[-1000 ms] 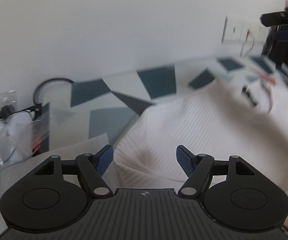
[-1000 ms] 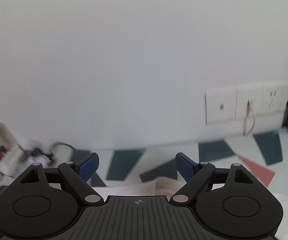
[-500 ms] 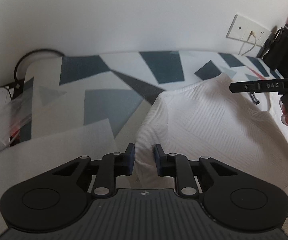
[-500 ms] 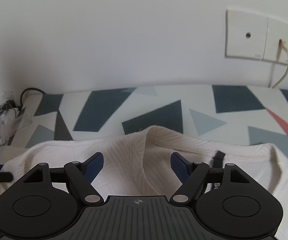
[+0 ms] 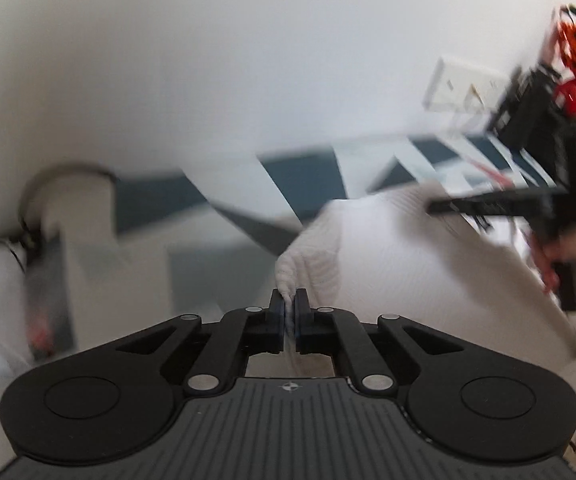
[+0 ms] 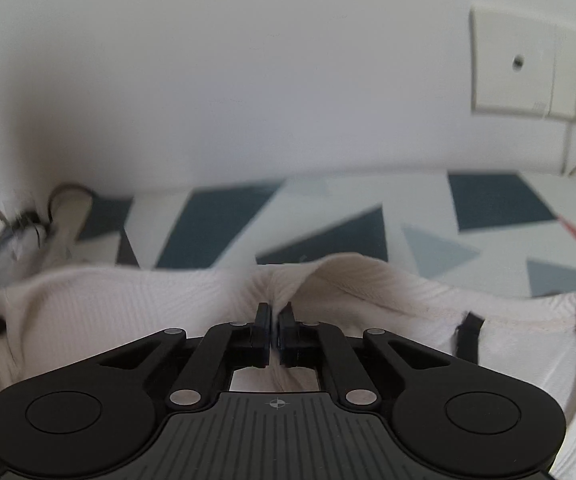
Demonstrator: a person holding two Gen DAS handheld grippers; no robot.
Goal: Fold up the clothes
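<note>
Cream ribbed knit garment [image 5: 388, 264], flat on geometric-patterned tabletop [image 6: 328, 216]. Left tongs [image 5: 288, 312] clamped on its side edge, right tongs [image 6: 275, 332] on its collar: probably paired for lifting into a fold.

You had wall sockets [image 6: 536, 76] above the patterned tabletop's [image 6: 328, 216] far edge, and a black cable [image 6: 67, 196] coiled at its left corner.
</note>
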